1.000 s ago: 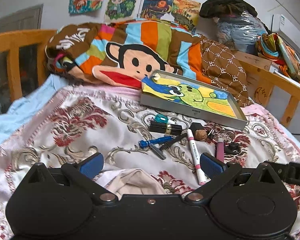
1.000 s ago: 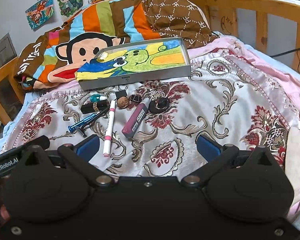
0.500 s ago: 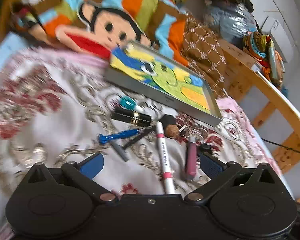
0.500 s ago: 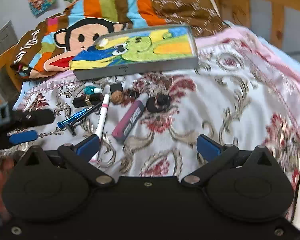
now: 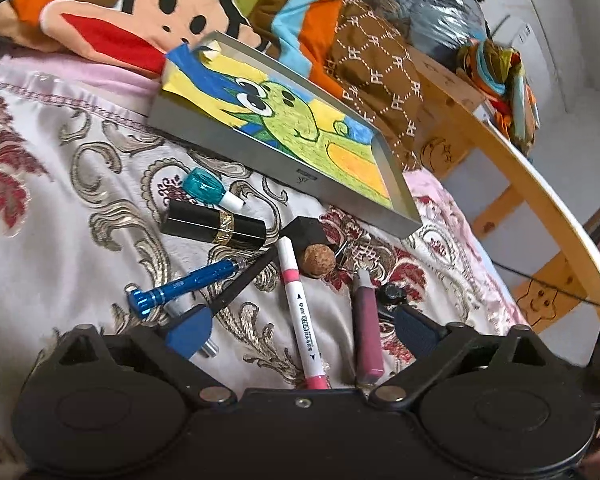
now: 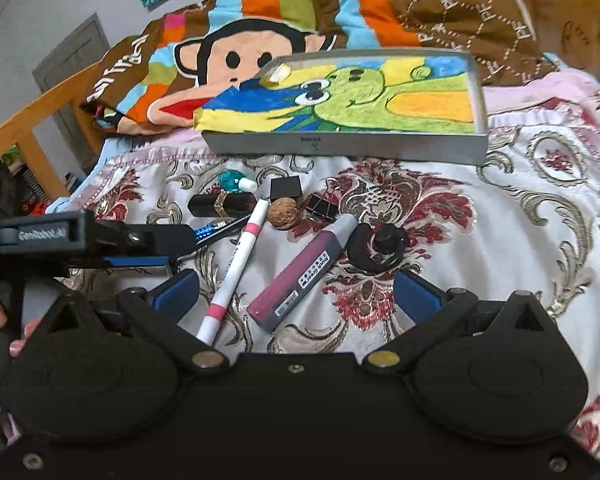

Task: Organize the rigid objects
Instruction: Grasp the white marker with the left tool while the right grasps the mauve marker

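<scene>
Left wrist view. The left gripper (image 5: 300, 334) is hovering low over the patterned bedspread (image 5: 60, 184), jaws spread wide and holding nothing. Between its fingers are lying a white-and-pink marker (image 5: 300, 316) and a mauve lip-gloss tube (image 5: 367, 336); just ahead are sitting a walnut (image 5: 318, 266), a black lipstick case (image 5: 214, 225) with a gold band, a teal-capped bottle (image 5: 209, 189) and a blue metal screwdriver (image 5: 184, 286). Beyond them a shallow grey tray (image 5: 268, 160), lined with a crayon drawing, is waiting, presumably as the destination.

Right wrist view. The right gripper (image 6: 296, 292) is likewise gaping wide and empty, straddling the same marker (image 6: 236, 268) and lip-gloss tube (image 6: 304, 272), with a black knobbed disc (image 6: 378, 246) just ahead of its right finger. The left gripper's arm (image 6: 100, 240) is reaching in from the left.

Advice: the marker and tube are smooth, slender cylinders resting on soft cloth, so each is probably best pinched across its middle, one item per grasp, pressing lightly to avoid rolling.
</scene>
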A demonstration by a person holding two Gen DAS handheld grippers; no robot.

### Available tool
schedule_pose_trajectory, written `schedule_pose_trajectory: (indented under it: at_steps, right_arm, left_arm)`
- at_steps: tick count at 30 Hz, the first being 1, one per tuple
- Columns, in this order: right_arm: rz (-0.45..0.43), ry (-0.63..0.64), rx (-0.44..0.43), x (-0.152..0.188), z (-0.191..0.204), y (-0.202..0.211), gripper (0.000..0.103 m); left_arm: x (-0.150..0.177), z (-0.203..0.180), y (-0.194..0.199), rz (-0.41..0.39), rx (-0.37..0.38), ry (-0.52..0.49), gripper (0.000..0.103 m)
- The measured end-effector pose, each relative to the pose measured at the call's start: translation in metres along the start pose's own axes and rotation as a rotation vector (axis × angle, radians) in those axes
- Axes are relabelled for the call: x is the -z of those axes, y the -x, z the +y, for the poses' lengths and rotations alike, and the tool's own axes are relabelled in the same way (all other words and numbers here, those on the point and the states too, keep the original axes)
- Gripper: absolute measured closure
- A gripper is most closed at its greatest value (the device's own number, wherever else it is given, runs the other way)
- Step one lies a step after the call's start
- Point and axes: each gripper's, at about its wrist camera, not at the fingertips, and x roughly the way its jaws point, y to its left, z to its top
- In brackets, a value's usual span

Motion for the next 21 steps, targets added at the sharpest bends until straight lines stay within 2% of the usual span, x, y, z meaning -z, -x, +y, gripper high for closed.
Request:
schedule_pose_trajectory:
  at_steps: [5, 13, 18, 21]
  right_arm:
    - [0.017, -0.029, -0.043, -0.001, -0.009, -0.014, 0.002]
    - [0.071, -0.011, -0.084, 0.002, -0.005, -0.039, 0.032]
    - [0.094, -0.014, -0.092, 0.002, -0.004, -0.053, 0.045]
    - [0.098, -0.018, -0.091, 0.002, -0.004, -0.062, 0.049]
  left_arm:
    - [-0.004, 0.002, -0.014, 0.041, 0.014, -0.005, 0.023]
    - [-0.007, -0.007, -0.033, 0.116, 0.018, -0.075, 0.058]
    - [-0.006, -0.001, -0.043, 0.170, -0.003, -0.057, 0.071]
    - [-0.007, -0.001, -0.046, 0.182, -0.012, -0.061, 0.073]
